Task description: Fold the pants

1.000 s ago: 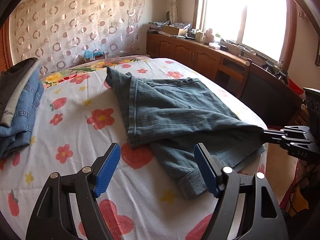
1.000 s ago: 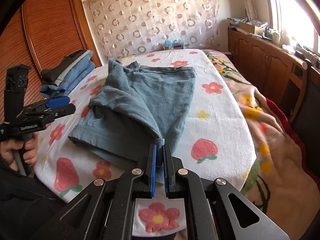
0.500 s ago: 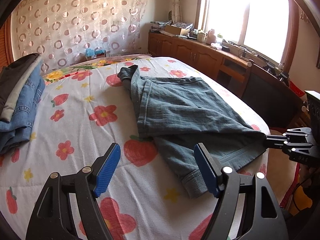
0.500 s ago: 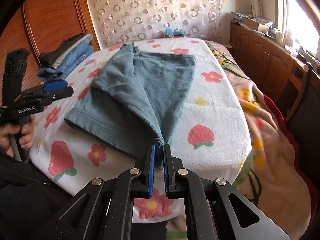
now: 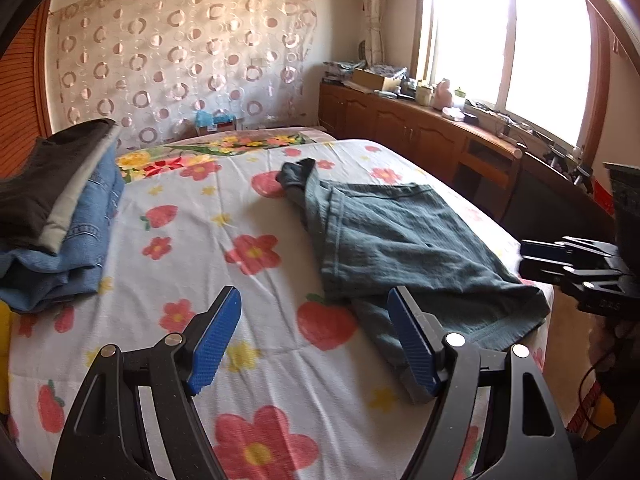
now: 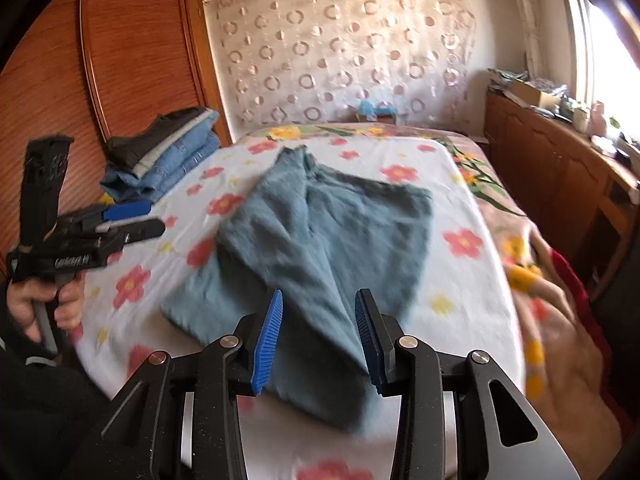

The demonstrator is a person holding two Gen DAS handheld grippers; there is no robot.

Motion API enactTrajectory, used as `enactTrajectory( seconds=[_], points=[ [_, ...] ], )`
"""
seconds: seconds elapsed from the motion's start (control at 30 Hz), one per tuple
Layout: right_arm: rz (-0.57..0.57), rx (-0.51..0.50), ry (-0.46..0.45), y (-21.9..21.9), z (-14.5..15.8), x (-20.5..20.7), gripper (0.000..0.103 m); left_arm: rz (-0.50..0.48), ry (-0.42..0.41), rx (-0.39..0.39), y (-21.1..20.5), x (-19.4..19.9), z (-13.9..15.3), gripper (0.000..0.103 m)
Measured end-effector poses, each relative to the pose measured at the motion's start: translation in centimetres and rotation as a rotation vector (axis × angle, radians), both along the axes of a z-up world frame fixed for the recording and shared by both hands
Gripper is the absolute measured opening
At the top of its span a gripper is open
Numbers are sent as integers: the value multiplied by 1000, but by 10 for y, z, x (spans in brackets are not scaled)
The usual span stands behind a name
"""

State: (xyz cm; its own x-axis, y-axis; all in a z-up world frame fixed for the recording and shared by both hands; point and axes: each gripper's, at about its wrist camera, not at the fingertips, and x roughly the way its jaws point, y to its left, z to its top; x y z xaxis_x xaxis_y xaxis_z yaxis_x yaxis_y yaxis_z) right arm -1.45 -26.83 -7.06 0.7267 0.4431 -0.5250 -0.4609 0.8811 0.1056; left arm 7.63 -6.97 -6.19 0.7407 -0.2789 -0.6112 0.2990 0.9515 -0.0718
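Grey-green pants (image 5: pixel 400 240) lie folded on the flowered bed sheet (image 5: pixel 192 240), waist end toward the headboard. In the right wrist view the pants (image 6: pixel 320 232) spread out just beyond my right gripper (image 6: pixel 319 296). Its jaws are opening; the folded near corner of the cloth lies in the gap and neither pad presses on it. My left gripper (image 5: pixel 314 294) hangs open above the sheet at the pants' left edge, holding nothing. Each gripper shows in the other's view: the right gripper (image 5: pixel 532 260) at the pants' right corner, the left gripper (image 6: pixel 150 218) in a person's hand.
A stack of folded jeans and dark clothes (image 5: pixel 60 220) sits at the left of the bed, also visible as a stack (image 6: pixel 168 152) by the wooden wardrobe (image 6: pixel 120 60). A low wooden cabinet (image 5: pixel 420 136) runs under the window. A patterned blanket (image 6: pixel 540 280) drapes off the bed's right side.
My right gripper has gone from shut on the pants' corner to open, and the cloth has dropped onto the bed. The left gripper stays open.
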Motion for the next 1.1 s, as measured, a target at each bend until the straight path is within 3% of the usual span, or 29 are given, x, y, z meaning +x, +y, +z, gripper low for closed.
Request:
enactTrajectory(
  seconds=[0.17,0.3,0.8,1.1],
  points=[
    [69,49,19,25,-6,28,40,25,-11,4,9,1,2,77],
    [118,5,26,48,-8,41,44,44,-14,3,17,2,2,77],
    [267,-150,100,120,-14,97,44,97,-14,-25,41,2,-1,77],
    [278,-292,105,153,-28,117,44,99,-10,-28,46,1,-3,77]
  ],
)
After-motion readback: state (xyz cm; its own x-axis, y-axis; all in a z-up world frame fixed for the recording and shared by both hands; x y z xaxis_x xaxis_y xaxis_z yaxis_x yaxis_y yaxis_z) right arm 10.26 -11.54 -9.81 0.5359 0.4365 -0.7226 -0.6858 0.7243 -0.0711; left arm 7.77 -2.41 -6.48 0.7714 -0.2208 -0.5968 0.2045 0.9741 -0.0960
